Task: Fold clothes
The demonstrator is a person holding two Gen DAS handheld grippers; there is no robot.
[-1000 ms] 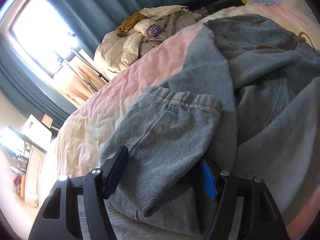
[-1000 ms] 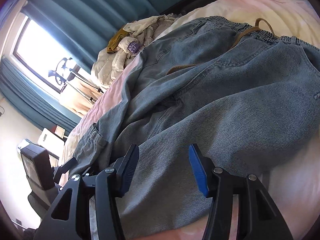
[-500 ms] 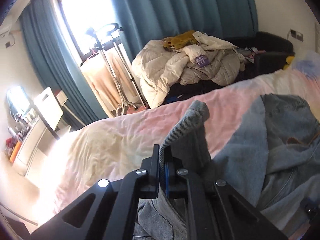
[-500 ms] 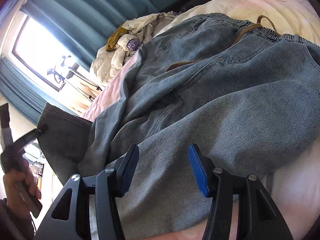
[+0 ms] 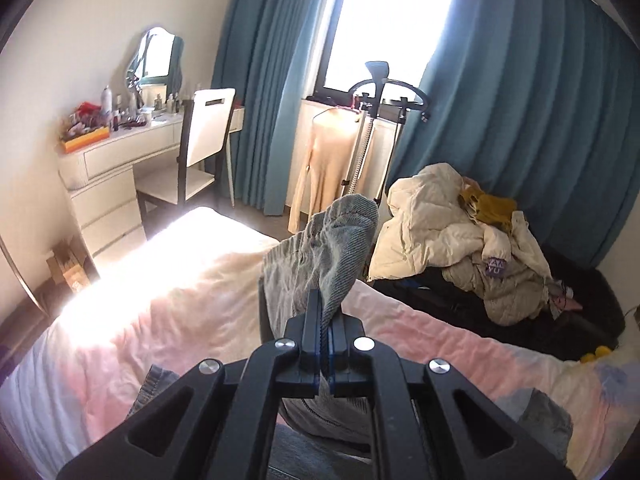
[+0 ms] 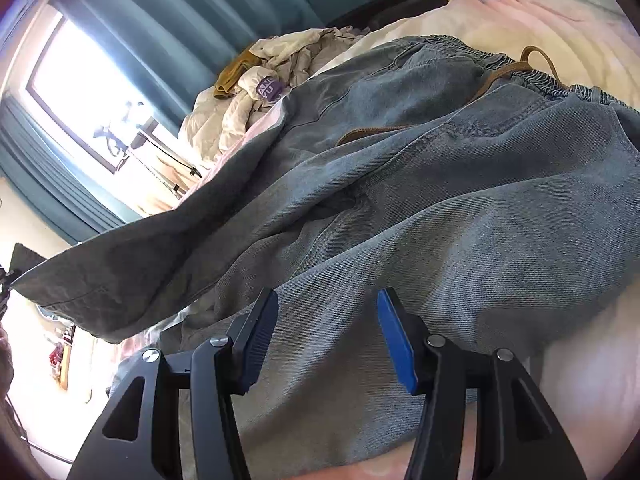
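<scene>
A pair of light blue jeans (image 6: 460,208) with an elastic waistband and a brown drawstring (image 6: 496,76) lies spread on the pink and white bed (image 6: 540,12). My left gripper (image 5: 323,320) is shut on one trouser leg's cuff (image 5: 332,240) and holds it lifted above the bed (image 5: 160,300). In the right wrist view that raised leg (image 6: 132,268) stretches to the left. My right gripper (image 6: 324,336) is open, its blue pads either side of the other trouser leg, just above the denim.
A heap of cream jackets and a yellow garment (image 5: 472,236) lies on a dark couch beyond the bed. A garment steamer with a hanging beige top (image 5: 340,152) stands by the window. A white dressing table and chair (image 5: 200,140) stand at the left.
My left gripper closed on the trouser leg's cuff and lifted it high above the bed. The leg now stretches in the air. My right gripper stayed open over the other leg.
</scene>
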